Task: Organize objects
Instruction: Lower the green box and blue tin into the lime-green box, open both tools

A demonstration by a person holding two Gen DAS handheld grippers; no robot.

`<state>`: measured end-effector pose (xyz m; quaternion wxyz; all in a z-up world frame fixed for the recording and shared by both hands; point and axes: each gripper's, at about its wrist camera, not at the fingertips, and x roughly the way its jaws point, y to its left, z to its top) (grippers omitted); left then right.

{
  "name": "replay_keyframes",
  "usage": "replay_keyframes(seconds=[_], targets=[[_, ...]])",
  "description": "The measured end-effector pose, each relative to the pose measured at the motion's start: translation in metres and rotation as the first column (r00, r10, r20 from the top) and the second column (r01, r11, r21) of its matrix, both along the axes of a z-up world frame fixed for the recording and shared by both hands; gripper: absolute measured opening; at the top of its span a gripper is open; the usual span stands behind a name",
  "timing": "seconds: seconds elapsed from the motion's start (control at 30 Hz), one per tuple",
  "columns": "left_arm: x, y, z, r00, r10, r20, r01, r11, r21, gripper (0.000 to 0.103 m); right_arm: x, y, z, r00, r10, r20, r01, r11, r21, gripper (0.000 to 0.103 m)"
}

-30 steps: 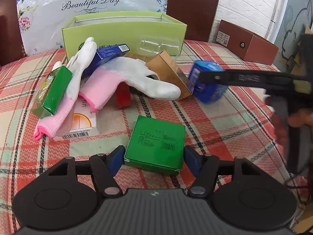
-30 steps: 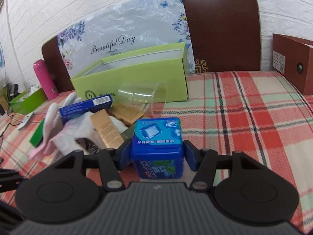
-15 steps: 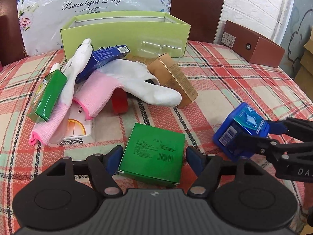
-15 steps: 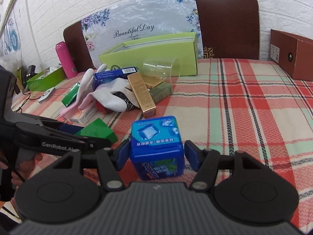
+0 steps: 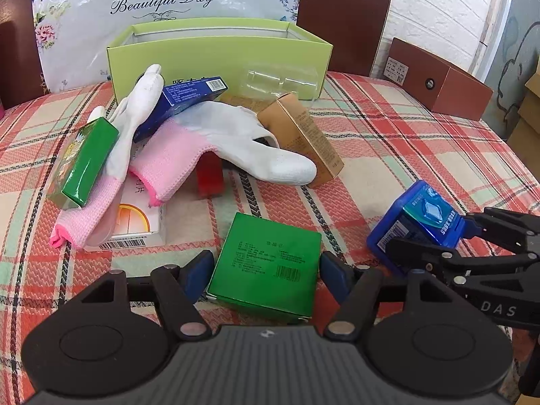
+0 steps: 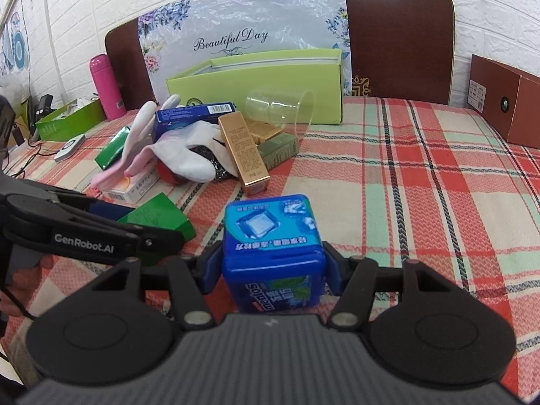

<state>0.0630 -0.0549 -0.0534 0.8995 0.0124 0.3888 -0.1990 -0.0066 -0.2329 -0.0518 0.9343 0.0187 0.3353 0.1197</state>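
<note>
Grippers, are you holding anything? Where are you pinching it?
Yes, both. The left gripper pinches the green box by its left and right sides. The right gripper pinches the blue mint box by its two sides, near the lid.

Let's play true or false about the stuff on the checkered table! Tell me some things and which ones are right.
1. The right gripper holds a blue mint box. True.
2. The left gripper holds a red box. False: its fingers sit on either side of a green box.
3. The clear cup stands upright. False: it lies on its side.
4. A white and pink glove is draped over the pile. True.
</note>
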Motion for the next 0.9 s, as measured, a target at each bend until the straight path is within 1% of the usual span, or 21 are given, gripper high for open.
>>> replay_keyframes(seconds=[0.1, 0.17, 0.27, 0.37, 0.53, 0.6, 0.73, 0.83, 0.9], targets=[[0.0, 0.004, 0.001, 1.0, 0.005, -0.002, -0.005, 1.0, -0.015, 0.067, 0.001, 0.0, 0.001, 1.0, 0.005, -0.014, -0.005, 1.0, 0.024, 0.056], [-0.002, 0.007, 0.004, 1.0, 0.007, -0.001, -0.007, 1.0, -0.021, 0.067, 0.001, -0.001, 0.003, 1.0, 0.01, -0.028, -0.009, 0.998, 0.06, 0.056], [-0.006, 0.016, 0.014, 1.0, 0.009, 0.01, -0.008, 0.998, -0.058, 0.066, 0.002, -0.004, 0.012, 0.999, 0.029, -0.034, -0.025, 0.992, 0.124, 0.056], [-0.009, 0.029, 0.033, 0.999, 0.003, 0.036, 0.001, 0.993, -0.117, 0.066, 0.006, -0.006, 0.028, 0.999, 0.043, -0.004, -0.042, 0.988, 0.151, 0.056], [-0.001, 0.047, 0.072, 0.992, 0.026, 0.125, -0.004, 0.984, -0.178, 0.066, 0.026, -0.006, 0.058, 0.996, 0.065, 0.069, -0.075, 0.983, 0.168, 0.056], [0.007, 0.053, 0.087, 0.987, 0.043, 0.154, -0.011, 0.979, -0.203, 0.066, 0.038, -0.004, 0.071, 0.992, 0.07, 0.103, -0.086, 0.983, 0.163, 0.056], [0.029, 0.053, 0.115, 0.971, 0.071, 0.227, -0.019, 0.975, -0.223, 0.066, 0.064, -0.001, 0.091, 0.984, 0.061, 0.169, -0.086, 0.985, 0.148, 0.056], [0.06, 0.048, 0.128, 0.968, 0.09, 0.234, -0.031, 0.969, -0.245, 0.066, 0.094, 0.0, 0.103, 0.977, 0.031, 0.209, -0.062, 0.988, 0.142, 0.056], [0.085, 0.041, 0.134, 0.967, 0.102, 0.232, -0.044, 0.969, -0.243, 0.066, 0.114, 0.0, 0.111, 0.973, 0.001, 0.231, -0.033, 0.99, 0.134, 0.056]])
